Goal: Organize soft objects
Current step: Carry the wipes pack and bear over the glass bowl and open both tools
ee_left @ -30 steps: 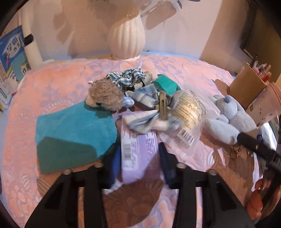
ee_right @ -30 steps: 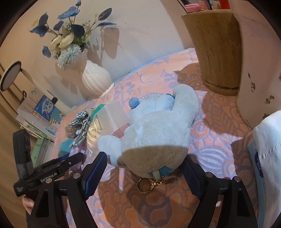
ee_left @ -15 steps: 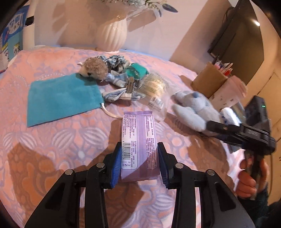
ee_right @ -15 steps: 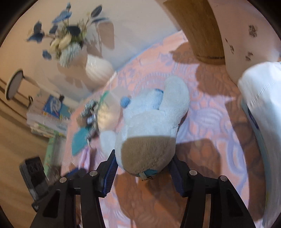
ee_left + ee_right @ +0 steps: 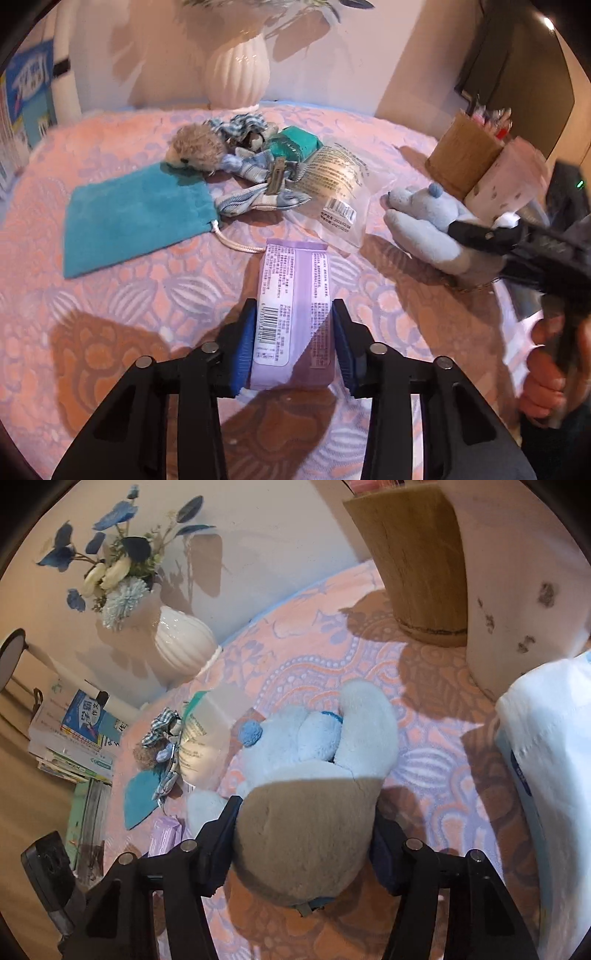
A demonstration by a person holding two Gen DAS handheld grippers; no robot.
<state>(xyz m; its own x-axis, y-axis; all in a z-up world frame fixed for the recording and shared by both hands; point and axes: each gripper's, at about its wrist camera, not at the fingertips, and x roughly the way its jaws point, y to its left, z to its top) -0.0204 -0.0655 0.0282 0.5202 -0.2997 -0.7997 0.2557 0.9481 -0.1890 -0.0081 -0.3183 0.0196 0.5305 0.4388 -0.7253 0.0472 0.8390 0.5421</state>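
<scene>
Left gripper (image 5: pixel 293 345) clamped purple tissue pack (image 5: pixel 293 306) between blue pads, lower centre of left wrist view, over pink patterned cloth (image 5: pixel 110 314). Right gripper (image 5: pixel 303 845) jaws, just widened slightly after closing, pressed both sides of pale blue plush toy (image 5: pixel 314 775), centre of right wrist view. Teal pouch (image 5: pixel 136 218) lay left of centre; white vase (image 5: pixel 236 74) top centre.
</scene>
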